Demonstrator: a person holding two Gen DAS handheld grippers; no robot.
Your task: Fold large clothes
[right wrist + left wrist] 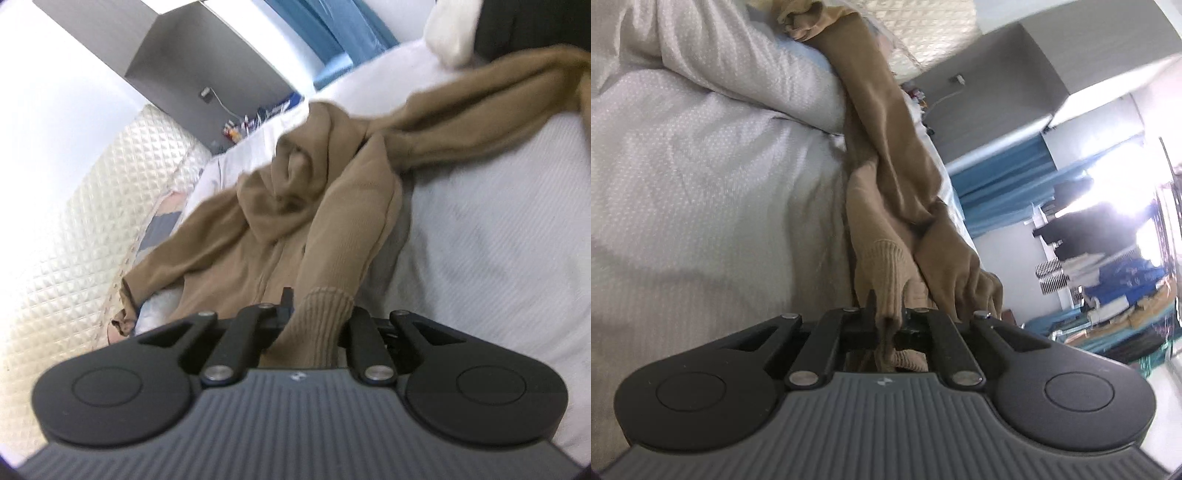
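A tan hooded sweater lies on a white bed, its hood bunched in the middle and a sleeve stretched to the upper right. My right gripper is shut on the ribbed cuff of one sleeve. In the left wrist view my left gripper is shut on the ribbed cuff of the other sleeve, and the sweater runs taut away from it along the bed's edge.
White quilted bedding fills the left of the left wrist view. A quilted cream headboard stands at the left of the right wrist view. A grey cabinet, blue curtains and cluttered shelves lie beyond the bed.
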